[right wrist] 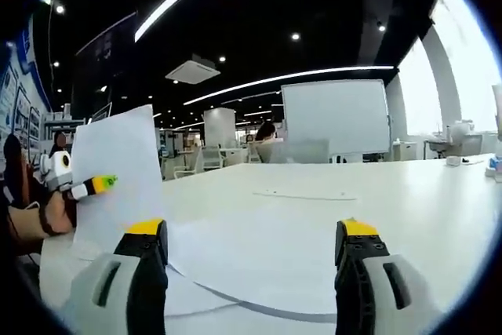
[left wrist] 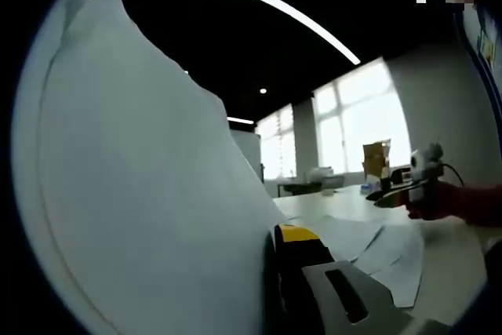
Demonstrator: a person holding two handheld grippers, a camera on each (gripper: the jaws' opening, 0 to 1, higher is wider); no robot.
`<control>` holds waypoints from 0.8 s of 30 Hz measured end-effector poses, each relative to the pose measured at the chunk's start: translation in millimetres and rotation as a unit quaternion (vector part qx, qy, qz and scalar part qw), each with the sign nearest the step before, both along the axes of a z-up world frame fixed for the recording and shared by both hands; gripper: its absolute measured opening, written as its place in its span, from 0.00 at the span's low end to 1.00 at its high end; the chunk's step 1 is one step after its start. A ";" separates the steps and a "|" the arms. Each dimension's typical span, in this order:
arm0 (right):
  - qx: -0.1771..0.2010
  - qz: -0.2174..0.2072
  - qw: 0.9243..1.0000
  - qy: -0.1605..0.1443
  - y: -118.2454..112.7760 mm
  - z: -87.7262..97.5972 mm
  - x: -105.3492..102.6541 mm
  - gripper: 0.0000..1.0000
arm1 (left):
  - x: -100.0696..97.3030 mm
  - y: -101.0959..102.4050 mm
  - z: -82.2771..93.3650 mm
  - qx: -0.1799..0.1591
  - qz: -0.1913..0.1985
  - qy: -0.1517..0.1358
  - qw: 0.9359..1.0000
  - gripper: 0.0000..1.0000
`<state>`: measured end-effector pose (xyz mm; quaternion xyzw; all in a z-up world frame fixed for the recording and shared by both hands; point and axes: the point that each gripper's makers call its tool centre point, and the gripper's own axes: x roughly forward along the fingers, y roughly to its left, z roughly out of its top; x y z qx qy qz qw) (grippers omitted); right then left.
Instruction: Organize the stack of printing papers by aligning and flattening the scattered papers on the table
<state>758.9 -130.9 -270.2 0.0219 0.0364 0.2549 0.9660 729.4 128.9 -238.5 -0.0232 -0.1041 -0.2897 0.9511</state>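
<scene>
A large white sheet of paper (left wrist: 141,194) stands upright in the left gripper view, pinched by my left gripper (left wrist: 274,234). Its yellow-tipped right jaw shows, while the other is hidden behind the sheet. In the right gripper view the same sheet (right wrist: 118,170) rises at the left, held by the left gripper (right wrist: 98,185) and a hand. More sheets (left wrist: 384,249) lie loosely overlapped on the white table (left wrist: 455,256). My right gripper (right wrist: 252,233) hovers open over the flat sheets (right wrist: 259,260), with nothing between its jaws. It also appears at the right of the left gripper view as the right gripper (left wrist: 404,187).
A whiteboard (right wrist: 333,115) and chairs stand beyond the table's (right wrist: 408,194) far edge. A thin strip (right wrist: 302,194) lies mid-table. A cardboard box (left wrist: 376,158) sits near bright windows. Small items (right wrist: 492,164) rest at the table's right end. A person sits far back.
</scene>
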 end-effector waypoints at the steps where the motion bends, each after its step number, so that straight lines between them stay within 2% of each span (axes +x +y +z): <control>1: -0.005 -0.004 1.000 0.001 -0.6 -1.4 0.5 0.83 | -0.1 -0.1 0.0 0.000 0.000 0.000 1.000 0.10; 5: -0.034 -0.024 0.999 0.004 -7.0 -8.0 3.1 0.83 | -0.2 0.2 0.1 -0.001 0.001 0.001 1.000 0.10; 12: -0.039 -0.046 0.998 0.020 -17.3 -16.0 4.3 0.81 | -0.5 -0.2 0.7 -0.001 0.001 0.002 1.000 0.10; 17: -0.069 -0.062 0.995 0.025 -26.3 -23.1 4.0 0.80 | -0.6 -0.2 0.8 -0.002 0.001 0.003 1.000 0.10; 24: -0.083 -0.075 0.993 0.032 -34.4 -29.6 1.3 0.80 | -0.2 0.2 0.6 -0.002 0.001 0.004 1.000 0.10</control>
